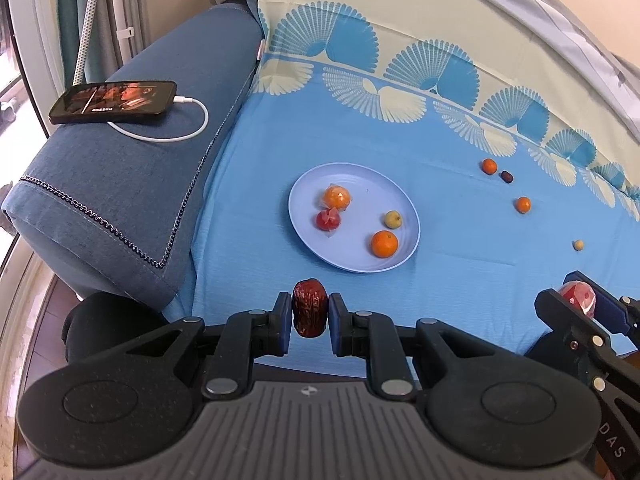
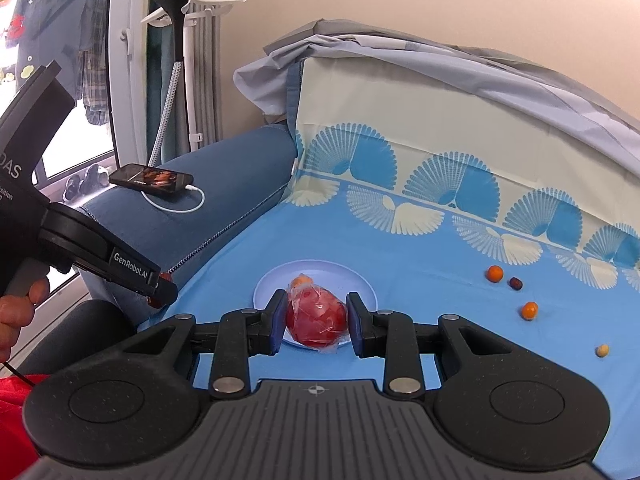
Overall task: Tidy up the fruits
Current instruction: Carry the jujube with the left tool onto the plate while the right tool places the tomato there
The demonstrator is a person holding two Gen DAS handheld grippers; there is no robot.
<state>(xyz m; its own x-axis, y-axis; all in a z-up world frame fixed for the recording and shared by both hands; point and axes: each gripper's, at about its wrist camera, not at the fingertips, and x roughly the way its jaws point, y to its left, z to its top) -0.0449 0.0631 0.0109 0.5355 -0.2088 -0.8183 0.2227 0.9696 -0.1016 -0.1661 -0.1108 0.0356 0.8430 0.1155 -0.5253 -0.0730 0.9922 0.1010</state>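
On the blue plate (image 1: 400,196) 4 fruits are already gathered, while a red date (image 1: 309,307) is clamped by the left gripper (image 1: 310,316), a wrapped red fruit (image 2: 316,318) by the right gripper (image 2: 316,320), and 4 small fruits (image 1: 522,204) are left on the sheet.

"GenRobot.AI" on left gripper (image 2: 160,292) body; "DAS" on its handle & on right gripper (image 1: 580,300) handle. Phone (image 1: 114,101) subtitle unreadable.

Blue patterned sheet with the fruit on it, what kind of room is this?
Probably a home living room: the fan-patterned blue sheet drapes a sofa seat, a black phone charges on the blue fabric armrest, and a garment steamer stands by the window.
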